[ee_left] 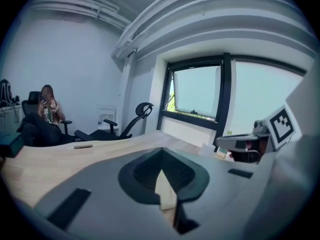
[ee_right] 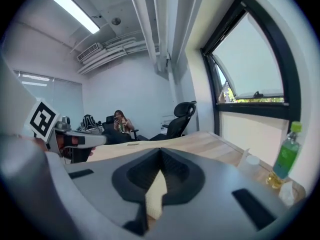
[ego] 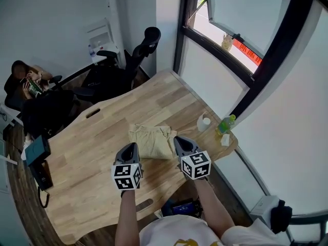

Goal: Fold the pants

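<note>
- Office room, wooden table (ego: 92,152) with a curved near edge right under my hands; a window runs along the right side, and chairs (ego: 138,50) and a seated person (ego: 31,83) are at the far left.
- Pants (ego: 152,140) lie on the table as a compact pale bundle, already doubled over, slightly wider across my view than deep. I judge the folding to be nearly or fully done.
- Left gripper (ego: 131,147) is clenched, jaws together with nothing in them; the pale strip seen past its tips looks like cloth lying beyond, not gripped.
- Right gripper (ego: 179,141) is the same: jaws together, empty, pointing a little downward over the table.
- Key relation: the bundle sits just beyond and between the two tips. Its long axis runs left to right, so each gripper lines up with one near corner. The right one appears over the right edge and the left one just beside the left corner; neither is clearly nearer.
- Room to move: bare wood is wide open to the left and beyond the bundle.
- On the right, a cup (ego: 204,122) and a bottle (ego: 225,123) stand near the table edge, so any sweep that way is cramped.
</note>
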